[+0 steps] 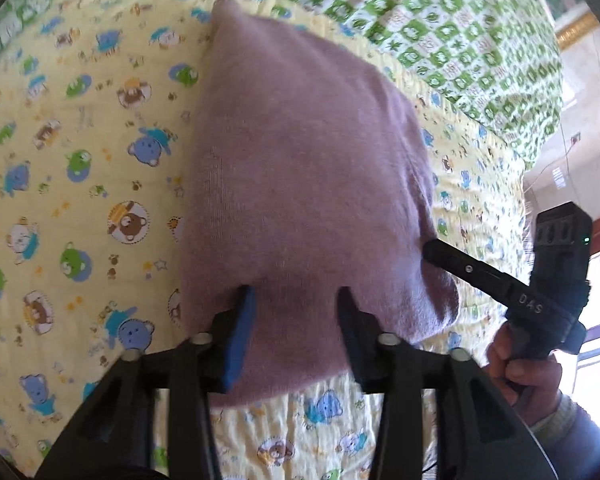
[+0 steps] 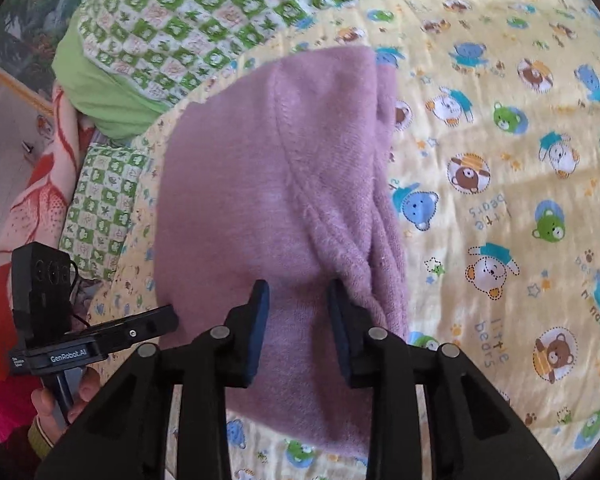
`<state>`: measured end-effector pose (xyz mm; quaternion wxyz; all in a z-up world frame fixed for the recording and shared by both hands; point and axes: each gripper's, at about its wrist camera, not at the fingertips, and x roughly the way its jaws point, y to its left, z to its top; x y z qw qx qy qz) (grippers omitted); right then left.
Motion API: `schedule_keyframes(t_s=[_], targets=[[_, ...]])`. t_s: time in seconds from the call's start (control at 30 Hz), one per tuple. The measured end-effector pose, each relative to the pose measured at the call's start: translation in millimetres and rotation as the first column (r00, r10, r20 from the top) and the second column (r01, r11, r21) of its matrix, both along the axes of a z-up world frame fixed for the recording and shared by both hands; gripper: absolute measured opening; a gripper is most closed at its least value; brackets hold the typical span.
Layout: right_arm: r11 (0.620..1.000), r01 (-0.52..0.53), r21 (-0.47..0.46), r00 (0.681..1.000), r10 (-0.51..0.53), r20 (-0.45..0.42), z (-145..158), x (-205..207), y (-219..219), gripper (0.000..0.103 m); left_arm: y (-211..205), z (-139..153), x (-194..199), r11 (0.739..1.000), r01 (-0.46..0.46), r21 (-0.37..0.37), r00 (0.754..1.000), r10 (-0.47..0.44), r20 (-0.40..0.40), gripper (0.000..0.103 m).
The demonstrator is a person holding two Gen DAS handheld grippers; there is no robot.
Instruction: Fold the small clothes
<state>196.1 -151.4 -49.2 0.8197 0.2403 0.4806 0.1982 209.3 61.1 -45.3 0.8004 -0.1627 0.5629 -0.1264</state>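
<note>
A small purple knitted garment (image 1: 300, 160) lies folded on the yellow bear-print sheet (image 1: 80, 160). In the left wrist view my left gripper (image 1: 296, 304) hovers over its near end, jaws apart, with the cloth lying flat under the gap and not pinched. The right gripper (image 1: 430, 250) shows at the garment's right edge, held by a hand (image 1: 532, 376). In the right wrist view the garment (image 2: 240, 180) shows a seam and bunched folds on its right side. My right gripper (image 2: 298, 300) stands above it, jaws apart, and the pads do not press the cloth. The left gripper (image 2: 172, 316) sits at the garment's left edge.
A green checked quilt (image 1: 440, 20) is heaped at the far side of the bed (image 2: 180, 20). A red floral blanket (image 2: 28, 192) lies at the left edge in the right wrist view. The bear-print sheet (image 2: 500, 160) spreads wide to the right of the garment.
</note>
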Motion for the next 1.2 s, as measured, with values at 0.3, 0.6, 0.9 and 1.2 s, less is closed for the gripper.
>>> schedule_keyframes(t_s=[0.3,0.6,0.9,1.2], targets=[[0.996,0.026,-0.086,0.997,-0.032,-0.07,-22,-57,-16,0.033,13,-30,-55,0.991,-0.012,0.133,0.998,0.021,-0.062,0.062],[0.977,0.095,-0.189,0.989,-0.071,0.132,23,-109,-10,0.049,14,4,-112,0.975,-0.096,0.203,0.992,0.077,0.099,0.064],[0.949,0.104,-0.297,0.978,-0.044,0.204,24,-142,18,0.081,-4,16,-150,0.935,-0.186,0.3,0.966,0.119,0.23,0.076],[0.936,0.072,-0.345,0.977,0.004,0.215,15,-163,33,0.085,-20,28,-169,0.893,-0.178,0.414,0.95,0.046,0.309,0.077]])
